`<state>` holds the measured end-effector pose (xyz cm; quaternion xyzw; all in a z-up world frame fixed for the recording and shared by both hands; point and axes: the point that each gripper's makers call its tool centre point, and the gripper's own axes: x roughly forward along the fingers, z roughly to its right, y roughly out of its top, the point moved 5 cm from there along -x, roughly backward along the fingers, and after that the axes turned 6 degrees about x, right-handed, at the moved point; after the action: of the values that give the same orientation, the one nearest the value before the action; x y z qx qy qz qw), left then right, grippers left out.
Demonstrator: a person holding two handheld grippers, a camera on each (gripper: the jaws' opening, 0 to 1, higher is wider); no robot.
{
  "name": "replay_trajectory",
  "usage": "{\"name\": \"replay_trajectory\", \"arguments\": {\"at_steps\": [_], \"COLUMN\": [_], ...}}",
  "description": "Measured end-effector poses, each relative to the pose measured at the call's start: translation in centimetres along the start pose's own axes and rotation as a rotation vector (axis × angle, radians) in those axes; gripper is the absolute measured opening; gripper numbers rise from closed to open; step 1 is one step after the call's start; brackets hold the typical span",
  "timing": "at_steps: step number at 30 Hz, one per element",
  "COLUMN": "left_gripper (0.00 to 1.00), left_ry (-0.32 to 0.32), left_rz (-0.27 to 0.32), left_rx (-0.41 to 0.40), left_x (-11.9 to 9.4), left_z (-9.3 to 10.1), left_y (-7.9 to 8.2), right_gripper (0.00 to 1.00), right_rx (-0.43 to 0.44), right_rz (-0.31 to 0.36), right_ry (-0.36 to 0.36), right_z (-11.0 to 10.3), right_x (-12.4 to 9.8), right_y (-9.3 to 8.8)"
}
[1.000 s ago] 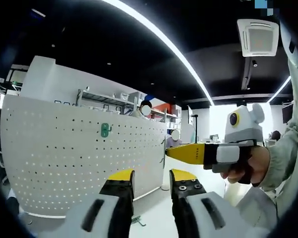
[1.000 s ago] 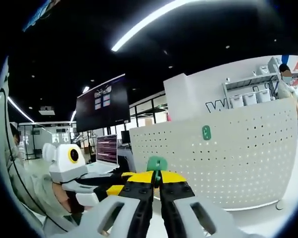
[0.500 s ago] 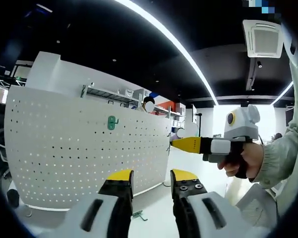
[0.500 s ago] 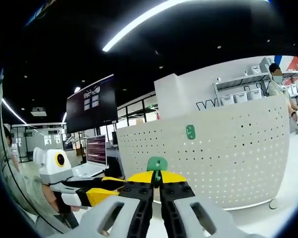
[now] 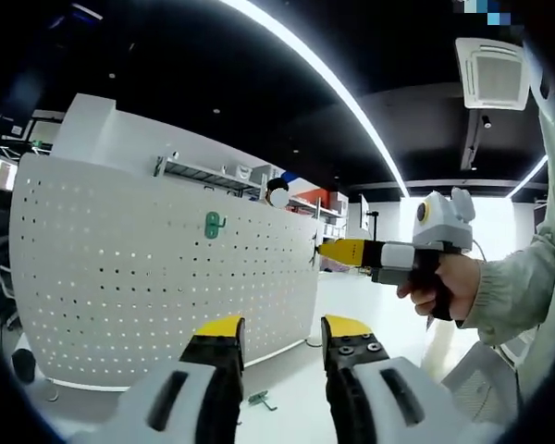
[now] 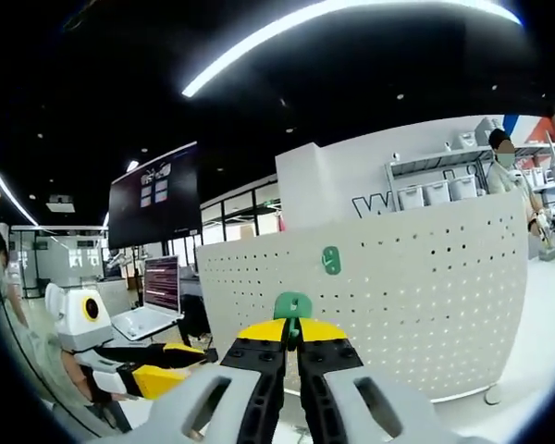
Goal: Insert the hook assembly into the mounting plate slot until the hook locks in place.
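Note:
A white perforated mounting plate (image 5: 120,277) (image 6: 416,287) stands upright in front of me. One green hook (image 5: 213,224) (image 6: 330,260) hangs high on it. My right gripper (image 6: 292,333) is shut on a second green hook (image 6: 292,307), held a short way off the plate; in the left gripper view it (image 5: 322,250) comes in from the right, near the plate's right edge, with a hand (image 5: 439,282) around its grip. My left gripper (image 5: 277,328) is open with nothing between its jaws; in the right gripper view it (image 6: 190,356) shows low at the left.
A small loose hook (image 5: 257,400) lies on the white table below the plate. A dark wall screen (image 6: 153,213) and a laptop (image 6: 153,296) are at the left; shelves with bins (image 6: 435,190) and a person (image 6: 504,176) stand behind the plate.
The right gripper with its hook has moved up and closer to the plate's right edge. Both cameras have shifted a little; the left gripper stays open.

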<state>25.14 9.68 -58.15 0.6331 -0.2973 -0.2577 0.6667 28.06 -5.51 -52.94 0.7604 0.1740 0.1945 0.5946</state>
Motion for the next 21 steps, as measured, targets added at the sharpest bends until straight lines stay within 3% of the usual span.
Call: {"name": "replay_trajectory", "arguments": {"at_steps": [21], "left_gripper": [0.46], "left_ry": [0.018], "left_rz": [-0.029], "left_rx": [0.022], "left_x": [-0.5], "left_z": [-0.4], "left_y": [-0.9], "right_gripper": [0.01], "right_rx": [-0.057], "right_rz": [0.022], "right_ry": [-0.066], "right_z": [2.1], "right_x": [3.1], "right_y": [1.3]}}
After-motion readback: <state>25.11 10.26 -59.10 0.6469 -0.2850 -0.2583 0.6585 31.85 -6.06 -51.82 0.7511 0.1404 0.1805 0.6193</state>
